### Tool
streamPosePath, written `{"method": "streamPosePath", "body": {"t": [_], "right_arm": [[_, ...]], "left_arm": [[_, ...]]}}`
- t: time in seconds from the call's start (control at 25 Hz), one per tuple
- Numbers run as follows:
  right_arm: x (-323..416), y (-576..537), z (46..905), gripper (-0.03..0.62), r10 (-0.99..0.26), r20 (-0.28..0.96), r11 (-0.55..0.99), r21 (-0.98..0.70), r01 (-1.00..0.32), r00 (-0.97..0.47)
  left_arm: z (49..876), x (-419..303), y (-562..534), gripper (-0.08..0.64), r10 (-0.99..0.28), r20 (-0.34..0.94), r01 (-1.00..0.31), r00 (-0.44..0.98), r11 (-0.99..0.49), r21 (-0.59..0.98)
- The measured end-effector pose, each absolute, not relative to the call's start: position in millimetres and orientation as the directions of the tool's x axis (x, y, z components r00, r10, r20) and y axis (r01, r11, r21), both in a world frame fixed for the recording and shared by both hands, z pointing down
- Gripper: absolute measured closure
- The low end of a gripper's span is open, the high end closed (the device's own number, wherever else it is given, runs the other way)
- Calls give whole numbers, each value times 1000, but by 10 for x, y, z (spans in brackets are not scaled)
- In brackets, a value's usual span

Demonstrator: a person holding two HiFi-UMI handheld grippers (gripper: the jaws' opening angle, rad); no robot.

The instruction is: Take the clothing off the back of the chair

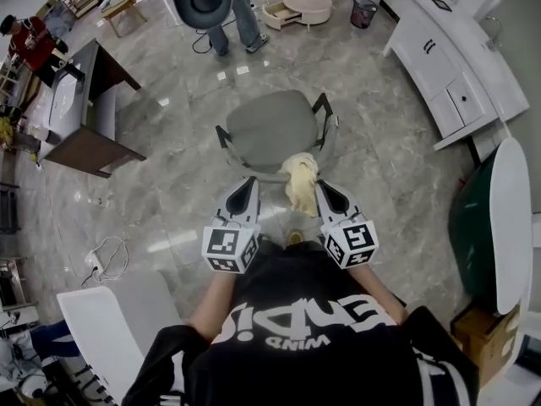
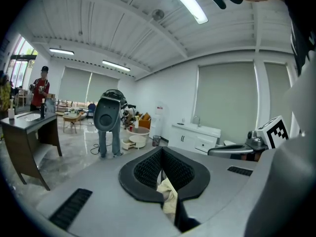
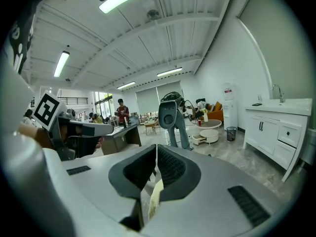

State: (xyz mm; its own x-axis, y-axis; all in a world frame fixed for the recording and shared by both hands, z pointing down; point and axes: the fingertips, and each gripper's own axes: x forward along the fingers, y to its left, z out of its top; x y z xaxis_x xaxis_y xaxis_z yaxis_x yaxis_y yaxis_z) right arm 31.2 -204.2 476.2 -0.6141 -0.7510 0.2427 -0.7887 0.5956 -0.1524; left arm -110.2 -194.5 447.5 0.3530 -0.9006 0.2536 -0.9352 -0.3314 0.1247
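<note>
left gripper (image 1: 248,186) and right gripper (image 1: 325,191) reached forward side by side, tilted slightly down, both jaws pinched shut on the pale clothing (image 1: 300,180). it hung bunched, its length running from the near edge of the chair (image 1: 270,125) toward the person.

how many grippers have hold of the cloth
2. The left gripper is shut on the cloth, and the right gripper beside it is shut on it too. No other gripper shows.
</note>
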Motion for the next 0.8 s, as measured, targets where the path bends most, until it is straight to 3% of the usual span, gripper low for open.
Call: {"method": "streamPosePath", "body": {"t": [0.2, 0.24, 0.32, 0.36, 0.8], "right_arm": [[169, -2279, 4783, 575, -752, 261, 581, -170, -796, -605], [125, -2312, 4810, 542, -747, 272, 579, -183, -795, -606], [47, -2372, 4897, 333, -740, 305, 564, -203, -800, -599], [21, -2400, 4945, 313, -741, 322, 552, -207, -807, -589], [15, -2490, 5758, 290, -686, 551, 458, -180, -871, -475]], "left_arm": [[4528, -1146, -2178, 545, -879, 270, -919, 392, -366, 143], [4541, -1151, -2213, 545, -873, 273, -915, 403, -377, 147], [4563, -1161, -2276, 545, -863, 276, -906, 423, -394, 153], [4568, -1165, -2304, 545, -859, 276, -902, 431, -403, 155], [4710, -1247, -2426, 545, -827, 299, -879, 476, -445, 171]]}}
